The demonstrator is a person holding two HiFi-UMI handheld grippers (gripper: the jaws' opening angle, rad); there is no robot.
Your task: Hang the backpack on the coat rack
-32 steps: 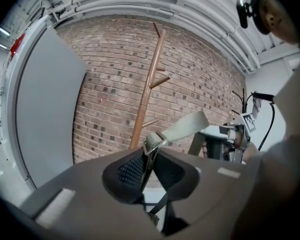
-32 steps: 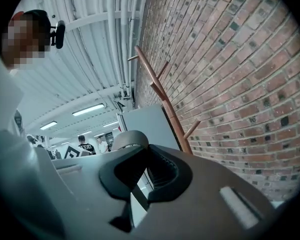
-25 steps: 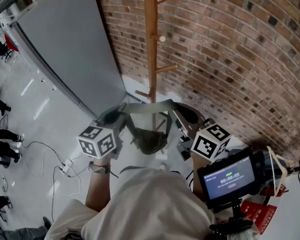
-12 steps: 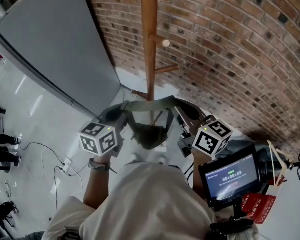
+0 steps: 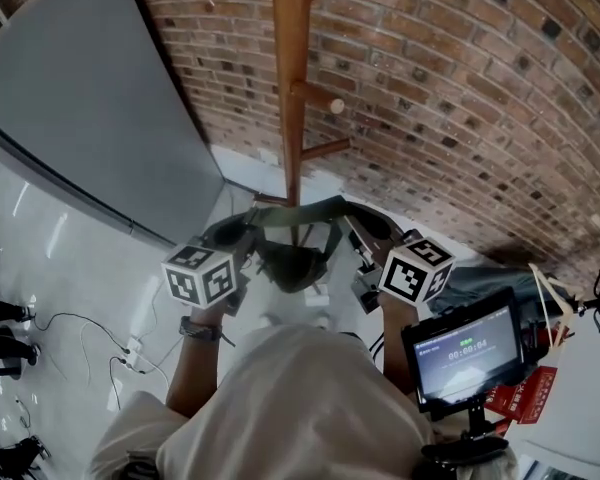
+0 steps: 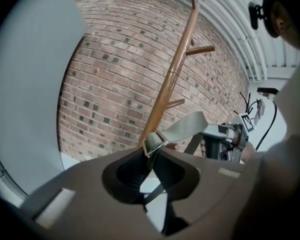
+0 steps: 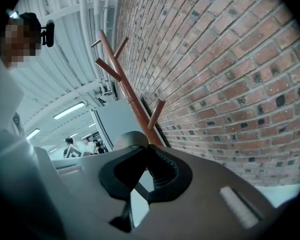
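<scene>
A wooden coat rack point(image 5: 291, 78) stands against the brick wall, with short pegs point(image 5: 325, 99) jutting to the right. The dark olive backpack point(image 5: 288, 264) hangs in front of its lower pole. Its top strap point(image 5: 302, 211) is stretched between my two grippers. My left gripper point(image 5: 235, 240) is shut on the strap's left end, where a buckle point(image 6: 154, 142) sits between the jaws. My right gripper point(image 5: 365, 244) is shut on the strap's other end, a grey loop point(image 7: 128, 139) showing above its jaws. In the right gripper view the coat rack point(image 7: 131, 101) rises just beyond the right gripper point(image 7: 144, 153).
A large grey panel point(image 5: 90, 98) leans at the left of the rack, and the brick wall point(image 5: 480, 88) runs behind it. A screen on a stand point(image 5: 465, 348) is at my lower right. Cables and a power strip point(image 5: 132, 348) lie on the white floor at the left.
Both grippers have carried the backpack a little nearer the rack's pole and lower. The strap stays stretched between them, both grips unchanged.
</scene>
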